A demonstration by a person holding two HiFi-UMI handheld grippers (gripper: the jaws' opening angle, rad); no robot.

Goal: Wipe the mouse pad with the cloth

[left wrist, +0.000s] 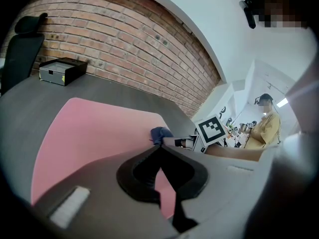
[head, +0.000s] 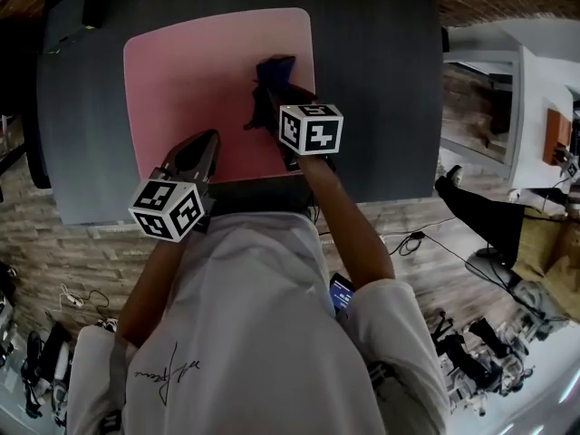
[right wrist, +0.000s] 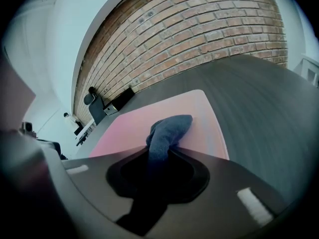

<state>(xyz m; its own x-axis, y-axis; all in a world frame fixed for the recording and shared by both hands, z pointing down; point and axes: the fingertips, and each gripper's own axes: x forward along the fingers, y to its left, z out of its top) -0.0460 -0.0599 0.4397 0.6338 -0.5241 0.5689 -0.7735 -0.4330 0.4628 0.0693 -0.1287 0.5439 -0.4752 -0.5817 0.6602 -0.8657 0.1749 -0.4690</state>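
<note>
**Cloth on pad, right side: risks and pose**

Risks (judgement): the cloth (right wrist: 167,131) is bunched into a narrow wad, so only a small patch meets the mouse pad (head: 199,89). A stroke from here may leave strips unwiped. The wad sits close to the pad's right edge, so a sideways pass could run off onto the bare counter (head: 381,80). Nothing visibly pins the pad. If the cloth drags hard, the pad may creep or buckle. Only part of the cloth is pinched, so friction could pull it loose.

Pose: the right gripper (right wrist: 158,151) has its fingers clamped on the dark blue cloth, whose free end pokes out ahead and rests on the pink pad. The right forearm reaches forward from the body, and the gripper angles down and slightly left.

The left gripper (left wrist: 159,151) has its fingers together with nothing between them. It is low over the pad's near-left part, pointing forward. Contact with the pad cannot be judged.
</note>
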